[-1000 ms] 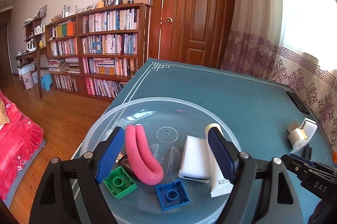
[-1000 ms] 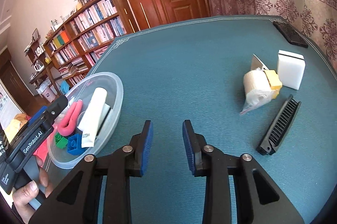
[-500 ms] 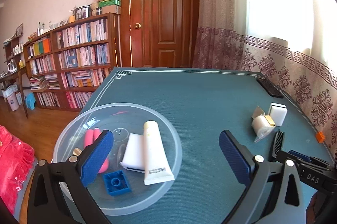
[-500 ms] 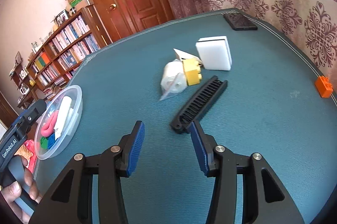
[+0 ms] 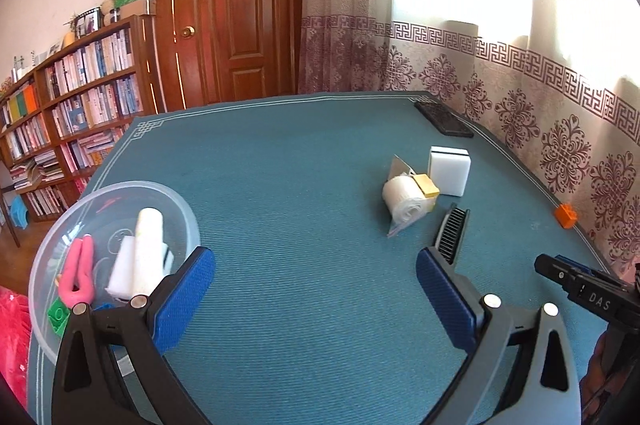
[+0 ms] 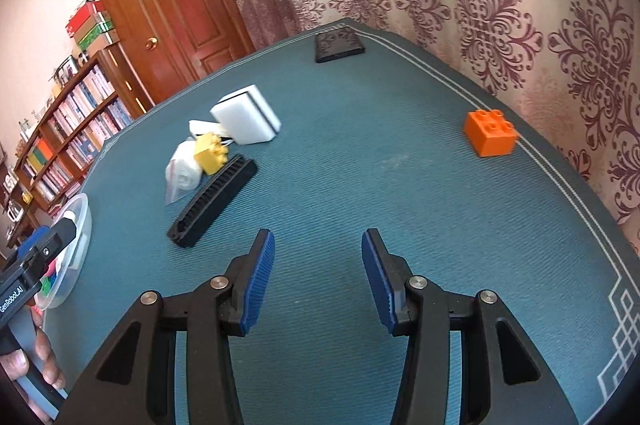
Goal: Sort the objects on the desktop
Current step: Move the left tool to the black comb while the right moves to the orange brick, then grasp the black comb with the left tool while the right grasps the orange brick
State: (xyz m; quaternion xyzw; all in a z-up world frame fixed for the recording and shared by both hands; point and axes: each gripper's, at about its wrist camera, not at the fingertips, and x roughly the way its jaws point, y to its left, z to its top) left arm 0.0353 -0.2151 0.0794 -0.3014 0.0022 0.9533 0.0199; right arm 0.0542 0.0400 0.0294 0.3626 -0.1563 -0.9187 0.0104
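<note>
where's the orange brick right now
The orange plastic building brick sits alone near the table's curtain-side border, on the right in the right wrist view, well apart from the black comb and white sponge block.

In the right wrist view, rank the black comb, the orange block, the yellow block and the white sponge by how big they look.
1. black comb, longest by far
2. white sponge
3. orange block, close to the sponge and nearer the camera, so unsure
4. yellow block
</note>
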